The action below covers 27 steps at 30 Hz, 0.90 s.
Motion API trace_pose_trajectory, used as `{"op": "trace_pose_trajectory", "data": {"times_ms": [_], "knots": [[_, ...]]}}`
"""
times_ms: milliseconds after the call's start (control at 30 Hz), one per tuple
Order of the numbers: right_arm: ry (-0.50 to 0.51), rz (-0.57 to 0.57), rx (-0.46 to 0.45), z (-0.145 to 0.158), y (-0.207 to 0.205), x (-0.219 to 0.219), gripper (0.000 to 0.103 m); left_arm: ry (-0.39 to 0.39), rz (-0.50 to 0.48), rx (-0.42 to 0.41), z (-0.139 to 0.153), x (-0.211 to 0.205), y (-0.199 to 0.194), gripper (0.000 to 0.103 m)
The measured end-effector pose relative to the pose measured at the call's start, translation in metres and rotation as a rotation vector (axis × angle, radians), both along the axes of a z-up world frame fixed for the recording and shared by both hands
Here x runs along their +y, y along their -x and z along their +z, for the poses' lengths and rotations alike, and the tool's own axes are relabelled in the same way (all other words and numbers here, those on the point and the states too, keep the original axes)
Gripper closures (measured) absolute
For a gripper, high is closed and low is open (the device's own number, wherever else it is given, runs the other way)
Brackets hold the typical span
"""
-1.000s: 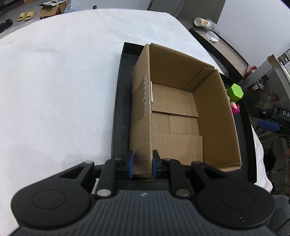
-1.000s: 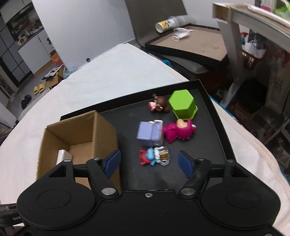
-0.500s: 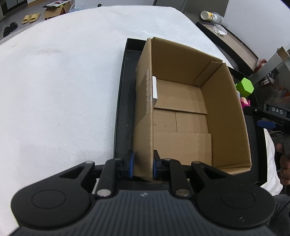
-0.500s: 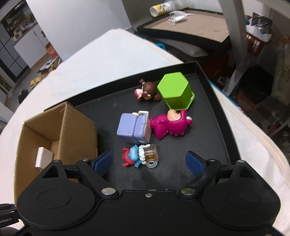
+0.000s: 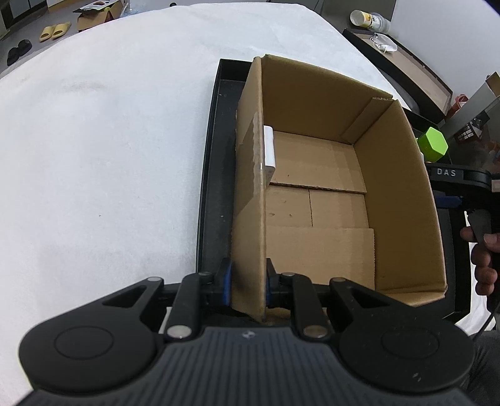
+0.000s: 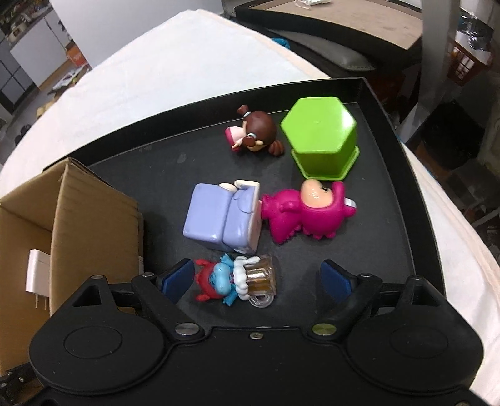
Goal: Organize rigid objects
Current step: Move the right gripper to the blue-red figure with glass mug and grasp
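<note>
My left gripper (image 5: 247, 285) is shut on the near left wall of an open cardboard box (image 5: 397, 200) that stands in a black tray (image 5: 209, 187). A white charger (image 5: 268, 151) lies inside the box; it also shows in the right wrist view (image 6: 37, 271). My right gripper (image 6: 259, 278) is open, low over the tray (image 6: 397, 175), its fingers either side of a small blue and red figure with a clear mug (image 6: 237, 279). Beyond lie a lilac block toy (image 6: 225, 218), a magenta figure (image 6: 306, 212), a brown-haired doll (image 6: 254, 134) and a green hexagonal cup (image 6: 322, 137) upside down.
The tray lies on a white cloth-covered table (image 5: 103, 131). The box (image 6: 72, 212) stands left of the toys. A second dark tray with a tan mat (image 6: 328, 28) sits beyond the table, with chairs and shelving at the right.
My right gripper has moved forward and down, so the blue and red figure now lies between its fingers. My left gripper keeps its hold on the box wall.
</note>
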State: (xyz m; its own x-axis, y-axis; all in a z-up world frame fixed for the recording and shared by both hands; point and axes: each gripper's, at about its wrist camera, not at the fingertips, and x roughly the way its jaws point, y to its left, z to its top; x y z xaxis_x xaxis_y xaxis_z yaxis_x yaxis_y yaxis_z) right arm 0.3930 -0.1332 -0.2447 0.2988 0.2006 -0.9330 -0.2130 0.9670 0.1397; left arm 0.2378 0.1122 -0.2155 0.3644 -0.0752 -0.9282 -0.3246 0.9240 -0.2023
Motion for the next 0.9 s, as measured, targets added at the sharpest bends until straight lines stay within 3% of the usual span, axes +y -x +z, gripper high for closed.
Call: {"op": "trace_pose_trajectory", "data": {"times_ms": [300,333,367,400,533,900], "knots": [[0.087,0.036,0.013,-0.012,0.001,0.02,0.018,0.013,0.001,0.001,-0.004,0.002,-0.001,0.086],[0.109,0.048,-0.004,-0.011,0.003,0.023,0.024,0.014,0.0,0.0,-0.004,0.002,-0.001,0.086],[0.114,0.063,-0.019,-0.009,0.004,0.024,0.038,0.015,0.0,-0.002,-0.004,0.002,-0.001,0.086],[0.122,0.085,-0.03,-0.006,0.007,0.027,0.043,0.016,0.0,-0.003,-0.004,0.003,-0.001,0.086],[0.11,0.08,0.005,0.004,0.008,0.026,0.044,0.019,0.001,-0.003,-0.004,0.003,0.0,0.085],[0.08,0.063,-0.028,0.044,0.03,0.011,0.044,0.001,-0.016,0.022,-0.002,-0.002,-0.002,0.085]]}}
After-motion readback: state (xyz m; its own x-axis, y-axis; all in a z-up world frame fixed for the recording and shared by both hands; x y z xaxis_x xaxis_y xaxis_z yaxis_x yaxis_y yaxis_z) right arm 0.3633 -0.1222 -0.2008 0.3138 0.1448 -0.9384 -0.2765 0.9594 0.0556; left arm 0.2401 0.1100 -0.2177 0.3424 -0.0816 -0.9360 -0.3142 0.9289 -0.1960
